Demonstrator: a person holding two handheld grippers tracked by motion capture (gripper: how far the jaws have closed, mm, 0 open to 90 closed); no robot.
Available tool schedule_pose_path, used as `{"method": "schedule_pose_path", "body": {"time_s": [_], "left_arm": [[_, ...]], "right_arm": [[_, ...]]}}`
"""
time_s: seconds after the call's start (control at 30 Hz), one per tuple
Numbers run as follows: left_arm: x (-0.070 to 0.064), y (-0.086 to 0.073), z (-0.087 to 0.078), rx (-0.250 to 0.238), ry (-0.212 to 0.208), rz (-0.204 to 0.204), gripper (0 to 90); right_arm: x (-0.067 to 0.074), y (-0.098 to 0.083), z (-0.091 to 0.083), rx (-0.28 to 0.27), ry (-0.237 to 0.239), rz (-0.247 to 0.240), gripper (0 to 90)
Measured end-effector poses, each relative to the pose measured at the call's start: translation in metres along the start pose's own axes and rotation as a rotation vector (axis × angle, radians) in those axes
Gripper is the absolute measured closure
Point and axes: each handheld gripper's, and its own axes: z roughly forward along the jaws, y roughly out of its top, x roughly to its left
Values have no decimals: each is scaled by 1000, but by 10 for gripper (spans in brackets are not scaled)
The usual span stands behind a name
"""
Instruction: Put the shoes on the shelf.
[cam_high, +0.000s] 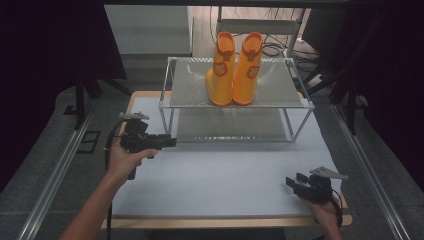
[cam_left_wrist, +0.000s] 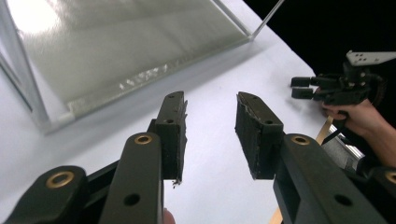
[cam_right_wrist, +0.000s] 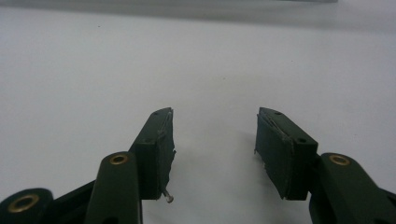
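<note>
Two orange rubber boots (cam_high: 233, 70) stand upright side by side on the top shelf of a small metal rack (cam_high: 185, 87) at the back of the table. My left gripper (cam_high: 170, 141) hovers at the rack's front left corner, pointing right, open and empty; in its own view the left gripper (cam_left_wrist: 211, 126) looks across the white table top. My right gripper (cam_high: 292, 181) rests near the front right corner, open, nothing between its jaws. In the right gripper view the right gripper (cam_right_wrist: 215, 149) faces bare white surface.
The white table top (cam_high: 225, 175) lies between the two grippers. The rack's lower shelf (cam_high: 230, 131) holds nothing. Metal rails (cam_high: 55, 175) run along both sides of the table, with dark curtains beyond. Cables lie on the floor behind the rack.
</note>
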Motion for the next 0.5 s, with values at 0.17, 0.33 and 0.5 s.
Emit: {"method": "schedule_pose_path", "body": {"time_s": [0.17, 0.33, 0.5], "left_arm": [[11, -21, 2, 8, -6, -34, 632], [16, -28, 5, 17, 3, -43, 626], [14, -27, 7, 24, 1, -38, 621]], "right_arm": [[-1, 0, 0, -2, -1, 4, 464], [1, 0, 1, 1, -1, -3, 464], [1, 0, 1, 1, -2, -5, 464]]}}
